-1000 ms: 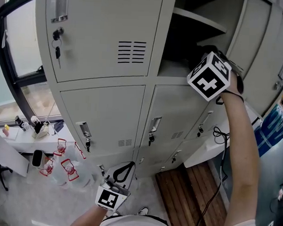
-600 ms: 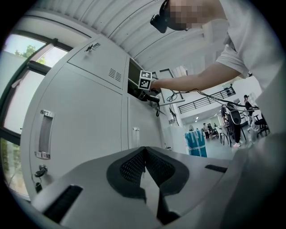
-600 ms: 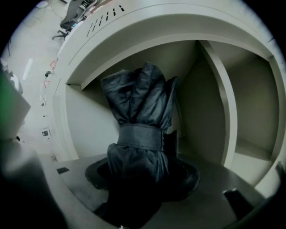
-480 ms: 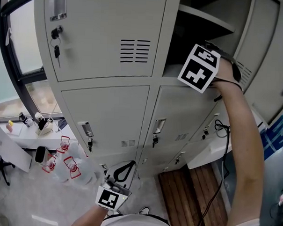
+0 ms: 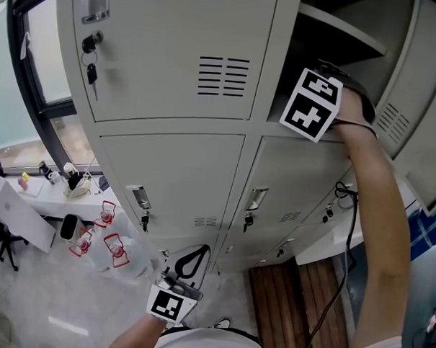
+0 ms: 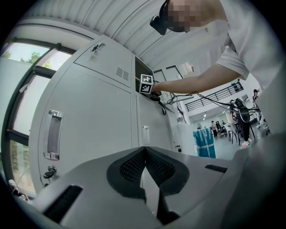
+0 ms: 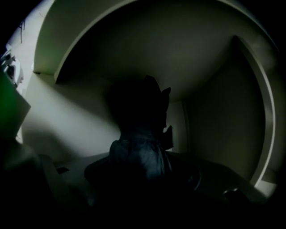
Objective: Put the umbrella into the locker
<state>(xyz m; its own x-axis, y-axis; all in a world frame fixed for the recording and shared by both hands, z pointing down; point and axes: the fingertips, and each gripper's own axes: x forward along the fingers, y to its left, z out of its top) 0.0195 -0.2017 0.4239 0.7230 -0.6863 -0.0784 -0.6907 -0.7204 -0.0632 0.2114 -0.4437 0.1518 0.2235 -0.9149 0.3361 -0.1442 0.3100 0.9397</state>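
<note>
Where the umbrella is: the umbrella (image 7: 139,143) is inside the open upper compartment (image 5: 332,48) of the locker (image 5: 168,160). It is a dark bundle of folded cloth low in the space, under the shelf (image 5: 343,29), with the pale back wall behind it.
Right gripper: the right gripper (image 7: 142,190) reaches into that compartment, tilted a little downward. Its jaws stand spread wide and have just been opening, with the umbrella between them. The gloom hides whether the pads brush the cloth, and no squeeze on it shows.
Marker cube: the right gripper's marker cube (image 5: 312,103) sits at the compartment's mouth, just above the closed door below. The person's right arm (image 5: 378,213) is stretched up to it.
Left gripper: the left gripper (image 6: 144,151) is held low, near the person's body, pointing level at the lower locker doors. Its jaws are pressed together at the tips, with nothing between them, and it touches nothing.
Closed door: the closed door (image 5: 173,52) left of the open compartment has keys (image 5: 91,72) hanging from its lock. The doors in the rows below are closed too.
Open door: the open door (image 5: 416,106) stands out to the right of the arm, its vent slots facing the compartment.
Cable: a black cable (image 5: 346,211) hangs down beside the right arm.
Lower left: a low white surface (image 5: 28,223) carrying small items stands well apart from both grippers.
</note>
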